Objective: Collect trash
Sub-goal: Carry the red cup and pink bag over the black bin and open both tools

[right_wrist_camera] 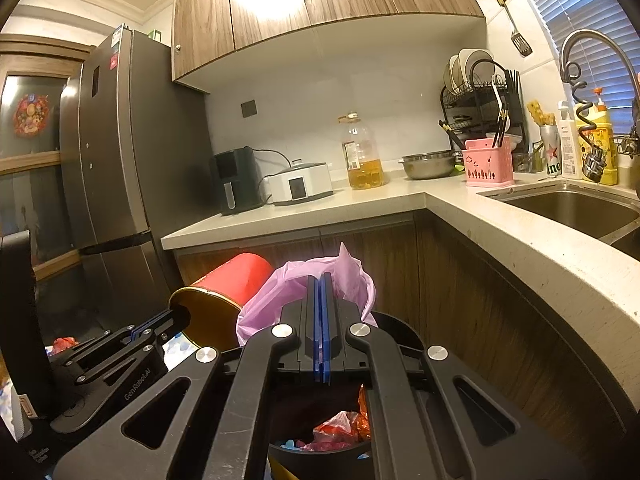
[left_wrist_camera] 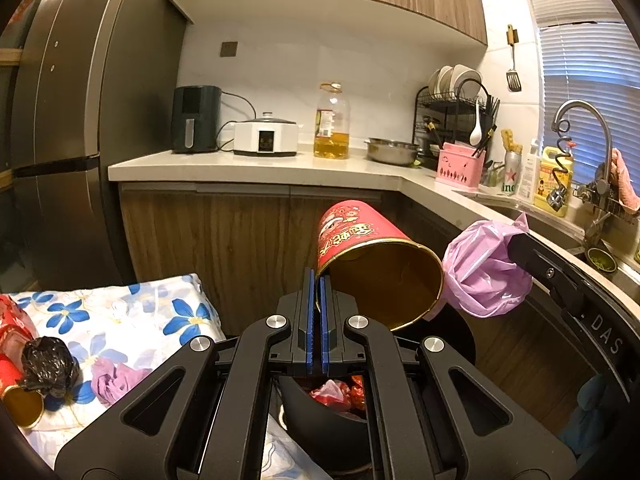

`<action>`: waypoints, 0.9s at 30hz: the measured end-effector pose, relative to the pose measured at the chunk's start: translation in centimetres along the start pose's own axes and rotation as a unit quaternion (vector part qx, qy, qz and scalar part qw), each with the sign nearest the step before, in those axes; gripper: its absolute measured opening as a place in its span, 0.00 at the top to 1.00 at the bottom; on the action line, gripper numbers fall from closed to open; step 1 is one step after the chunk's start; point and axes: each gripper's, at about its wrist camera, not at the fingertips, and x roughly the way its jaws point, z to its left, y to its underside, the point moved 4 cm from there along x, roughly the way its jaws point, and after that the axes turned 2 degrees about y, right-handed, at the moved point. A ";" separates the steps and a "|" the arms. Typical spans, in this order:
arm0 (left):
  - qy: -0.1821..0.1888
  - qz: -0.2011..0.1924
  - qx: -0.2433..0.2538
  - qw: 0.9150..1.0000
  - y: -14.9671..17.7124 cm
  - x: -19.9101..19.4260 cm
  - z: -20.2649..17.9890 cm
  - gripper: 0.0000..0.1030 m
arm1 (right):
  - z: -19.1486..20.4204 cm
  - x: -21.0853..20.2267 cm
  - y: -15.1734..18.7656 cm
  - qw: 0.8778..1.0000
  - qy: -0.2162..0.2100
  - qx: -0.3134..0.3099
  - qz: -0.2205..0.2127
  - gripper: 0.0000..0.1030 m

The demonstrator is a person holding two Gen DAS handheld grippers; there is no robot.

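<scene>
My left gripper (left_wrist_camera: 318,280) is shut on the rim of a red paper cup (left_wrist_camera: 360,236), held tilted above the black trash bin (left_wrist_camera: 320,420). The cup also shows in the right wrist view (right_wrist_camera: 232,276). My right gripper (right_wrist_camera: 322,280) is shut on a crumpled purple plastic bag (right_wrist_camera: 280,296), held over the same bin (right_wrist_camera: 312,452). The purple bag appears beside the cup in the left wrist view (left_wrist_camera: 480,272). Red wrappers (left_wrist_camera: 340,394) lie inside the bin.
A floral cloth (left_wrist_camera: 120,320) at the left carries a black bag (left_wrist_camera: 50,366), a purple bag (left_wrist_camera: 110,382) and another red cup (left_wrist_camera: 16,380). A counter (right_wrist_camera: 320,208) with appliances, oil bottle and sink (right_wrist_camera: 568,208) runs behind and right. A fridge (right_wrist_camera: 116,160) stands left.
</scene>
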 end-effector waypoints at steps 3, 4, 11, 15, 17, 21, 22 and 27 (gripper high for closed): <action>0.001 0.006 -0.001 1.000 0.1 0.6 0.0 0.98 | -0.1 0.3 0.2 1.000 0.001 0.001 0.004 0.98; 0.001 0.008 0.000 1.000 0.2 0.7 -0.1 0.98 | -0.1 0.5 0.3 1.000 0.001 0.002 0.006 0.98; 0.005 0.016 -0.001 1.000 0.6 1.6 -0.1 0.98 | -0.3 1.0 0.4 1.000 0.002 0.004 0.012 0.98; 0.009 0.018 -0.001 1.000 0.7 1.9 -0.1 0.97 | -0.3 1.2 0.5 1.000 0.001 0.007 0.013 0.98; 0.014 0.021 -0.001 1.000 0.7 2.0 -0.2 0.97 | -0.3 1.3 0.6 1.000 0.002 0.006 0.014 0.98; 0.019 0.032 -0.008 0.999 1.0 2.8 0.1 0.94 | -0.5 1.5 0.8 1.000 0.004 0.009 0.018 0.92; 0.017 0.033 -0.009 0.999 1.1 2.9 0.2 0.92 | -0.5 1.5 0.8 1.000 0.005 0.009 0.018 0.87; 0.010 0.027 -0.029 0.999 1.3 2.2 1.4 0.54 | -0.5 1.2 0.8 1.000 0.005 0.011 0.016 0.76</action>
